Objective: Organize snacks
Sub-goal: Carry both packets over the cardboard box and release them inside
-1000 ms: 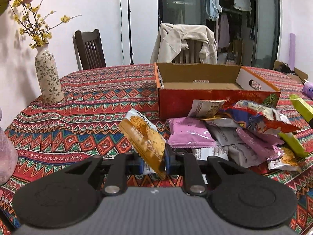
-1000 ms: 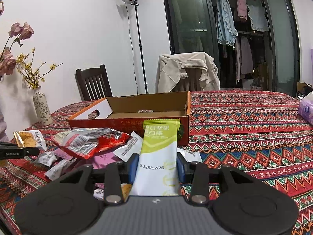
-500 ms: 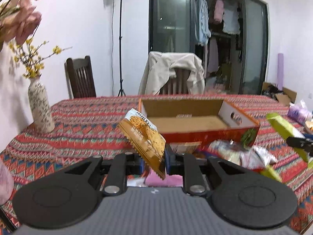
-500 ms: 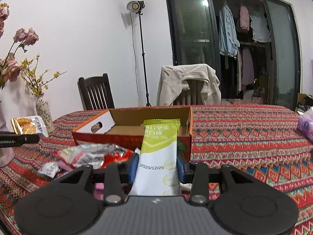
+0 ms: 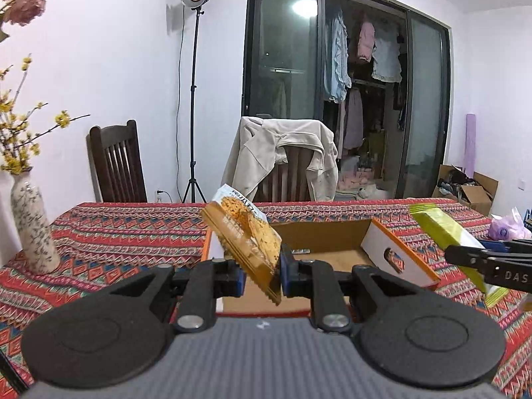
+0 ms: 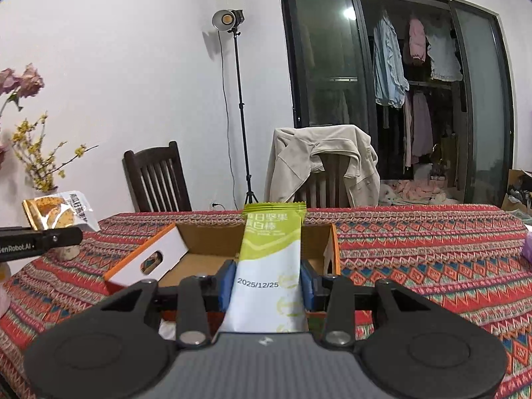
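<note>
Above box [image 6: 206, 259], right gripper [image 6: 267, 287] clamps upright green bar [image 6: 271, 256], left gripper [image 5: 261, 274] pinches tilted packet [image 5: 246, 232]

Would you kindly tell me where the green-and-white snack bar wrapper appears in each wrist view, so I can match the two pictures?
Left wrist view: the green-and-white snack bar wrapper is at the right edge, tilted, clamped in the right gripper.
Right wrist view: the wrapper stands upright at centre, between the blue pads.
Shared landmark: the open cardboard box on the patterned tablecloth, behind the wrapper in both.
</note>
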The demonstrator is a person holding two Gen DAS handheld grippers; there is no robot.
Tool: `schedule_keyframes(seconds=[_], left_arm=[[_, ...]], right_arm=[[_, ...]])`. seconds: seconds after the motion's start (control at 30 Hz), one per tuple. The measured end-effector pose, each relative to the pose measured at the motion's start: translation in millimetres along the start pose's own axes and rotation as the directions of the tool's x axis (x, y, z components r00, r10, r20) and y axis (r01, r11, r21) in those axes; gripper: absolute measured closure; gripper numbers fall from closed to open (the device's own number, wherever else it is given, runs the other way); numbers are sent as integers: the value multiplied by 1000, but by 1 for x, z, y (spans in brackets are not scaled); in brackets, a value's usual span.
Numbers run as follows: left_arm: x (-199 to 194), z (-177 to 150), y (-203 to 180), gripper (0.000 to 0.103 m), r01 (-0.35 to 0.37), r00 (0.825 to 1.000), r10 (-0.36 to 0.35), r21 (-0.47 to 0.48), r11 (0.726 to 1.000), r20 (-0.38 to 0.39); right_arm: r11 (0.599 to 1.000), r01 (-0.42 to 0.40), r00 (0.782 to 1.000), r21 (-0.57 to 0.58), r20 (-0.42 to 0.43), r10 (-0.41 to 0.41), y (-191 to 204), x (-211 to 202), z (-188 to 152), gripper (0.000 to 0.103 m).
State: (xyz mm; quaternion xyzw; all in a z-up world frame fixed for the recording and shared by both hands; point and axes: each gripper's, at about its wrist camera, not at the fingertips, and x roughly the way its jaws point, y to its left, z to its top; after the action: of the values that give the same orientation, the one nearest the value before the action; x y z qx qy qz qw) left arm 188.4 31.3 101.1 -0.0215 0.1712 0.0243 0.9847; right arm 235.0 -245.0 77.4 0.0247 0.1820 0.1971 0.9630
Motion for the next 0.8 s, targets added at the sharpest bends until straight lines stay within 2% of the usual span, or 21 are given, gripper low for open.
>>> schedule_keyframes(seconds=[0.33, 0.53, 0.7, 0.73, 0.8], left_arm=[[80, 11, -3, 83, -49, 998, 46, -54, 997, -43], [117, -7, 6, 83, -60, 994, 54, -62, 996, -98], [132, -17, 11, 83, -51, 989, 41, -70, 996, -141], [131, -17, 11, 79, -50, 990, 40, -70, 996, -137], [127, -20, 10, 59, -39, 991, 29, -72, 997, -127]], right_arm=[[999, 22, 999, 29, -31, -22, 7, 80, 21, 64], [998, 31, 999, 63, -35, -28, -1, 116, 7, 64], [996, 29, 996, 80, -87, -22, -10, 134, -6, 63], [996, 26, 995, 80, -99, -18, -11, 136, -9, 63], [996, 21, 993, 86, -116, -11, -12, 138, -13, 61]])
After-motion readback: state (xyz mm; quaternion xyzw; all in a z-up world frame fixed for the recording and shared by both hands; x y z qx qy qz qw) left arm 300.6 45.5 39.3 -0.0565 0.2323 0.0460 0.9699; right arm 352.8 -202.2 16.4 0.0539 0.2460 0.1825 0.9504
